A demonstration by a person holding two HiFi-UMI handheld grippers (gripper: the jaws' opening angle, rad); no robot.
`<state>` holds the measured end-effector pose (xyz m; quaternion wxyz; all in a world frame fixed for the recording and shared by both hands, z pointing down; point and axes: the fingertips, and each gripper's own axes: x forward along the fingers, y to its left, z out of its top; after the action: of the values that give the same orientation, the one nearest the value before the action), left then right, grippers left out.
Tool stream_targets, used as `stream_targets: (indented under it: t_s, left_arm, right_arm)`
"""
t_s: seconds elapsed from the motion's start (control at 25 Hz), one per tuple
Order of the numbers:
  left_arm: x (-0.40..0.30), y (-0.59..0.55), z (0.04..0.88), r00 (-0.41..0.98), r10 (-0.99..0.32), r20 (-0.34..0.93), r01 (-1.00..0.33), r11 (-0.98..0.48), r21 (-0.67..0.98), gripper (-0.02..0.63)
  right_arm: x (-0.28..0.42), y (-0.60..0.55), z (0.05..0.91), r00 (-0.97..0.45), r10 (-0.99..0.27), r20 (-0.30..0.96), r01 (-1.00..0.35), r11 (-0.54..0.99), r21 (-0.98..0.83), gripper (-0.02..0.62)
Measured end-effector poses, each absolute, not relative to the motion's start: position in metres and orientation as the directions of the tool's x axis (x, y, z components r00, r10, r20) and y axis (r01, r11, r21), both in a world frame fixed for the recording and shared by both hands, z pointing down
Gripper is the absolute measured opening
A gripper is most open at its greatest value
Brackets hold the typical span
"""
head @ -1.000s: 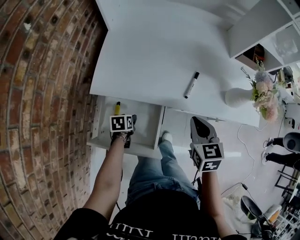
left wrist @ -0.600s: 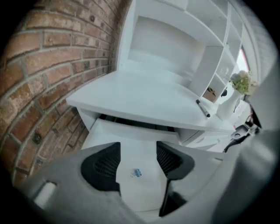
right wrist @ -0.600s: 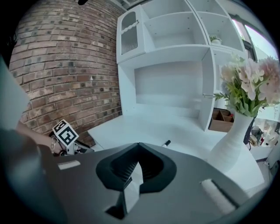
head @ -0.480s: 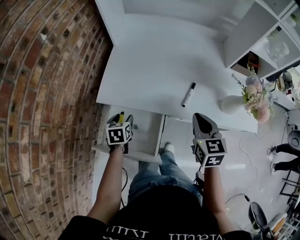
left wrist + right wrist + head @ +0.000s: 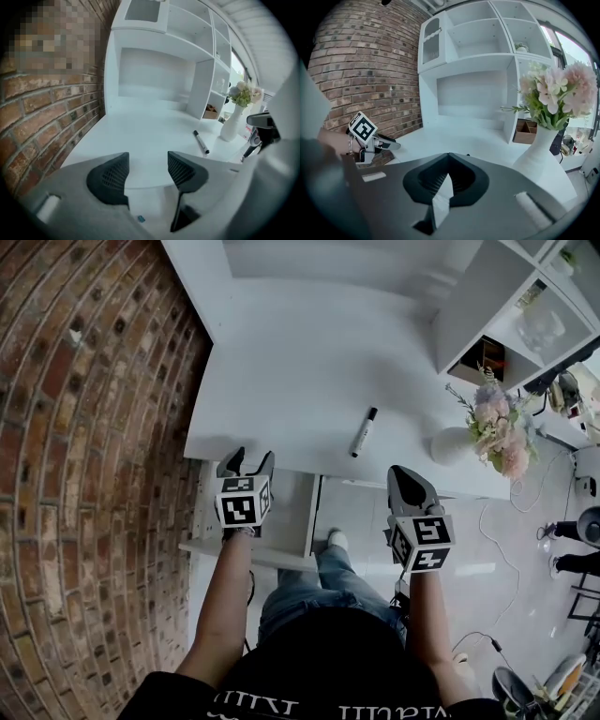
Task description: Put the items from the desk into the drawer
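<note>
One marker is the only loose item showing on the white desk. It lies close to the desk's front edge, and its long axis runs away from the person and leans a little to the right.

The open drawer sits below and to the left of the marker, under that same edge. The left tool hovers to the marker's left, above the drawer. Its jaws are spread with nothing between them, and in the left gripper view the marker lies ahead and off to the right of the pads.

The right tool hangs on the marker's near-right side, off the desk's front edge. Its jaws are pressed together on nothing. A vase of flowers stands further right of the marker, well apart from it.

The right tool looks the nearer of the two, but it would have to open first. The left tool is already open and would have to sweep right. Either one should close across the barrel, which means squaring its jaws to that leaning axis.
</note>
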<state>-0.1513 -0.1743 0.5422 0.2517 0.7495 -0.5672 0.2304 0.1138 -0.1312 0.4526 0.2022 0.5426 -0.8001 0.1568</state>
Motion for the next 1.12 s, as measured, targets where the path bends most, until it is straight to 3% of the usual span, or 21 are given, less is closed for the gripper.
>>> stream_targets:
  t_s: [0.44,0.8,1.12]
  left_arm:
    - [-0.034,-0.217,0.529,0.382,-0.700,0.603,-0.902,-0.425,0.078,0.253]
    - [0.066,-0.236,0.554,0.466,-0.591,0.658,-0.799,-0.600,0.026,0.254]
    - [0.103,-0.237,0.604,0.402,-0.478,0.781,-0.772,-0.636,0.008,0.243]
  right_arm:
    - [0.184,-0.118,0.460,-0.234,-0.830,0.506,-0.969,0.244,-0.047,0.006]
    - [0.232,-0.099,0.471,-0.174,-0.824,0.540,-0.984,0.172,-0.055,0.006]
    - [0.255,-0.088,0.482,-0.155,-0.808,0.569,-0.987,0.152,-0.053,0.006]
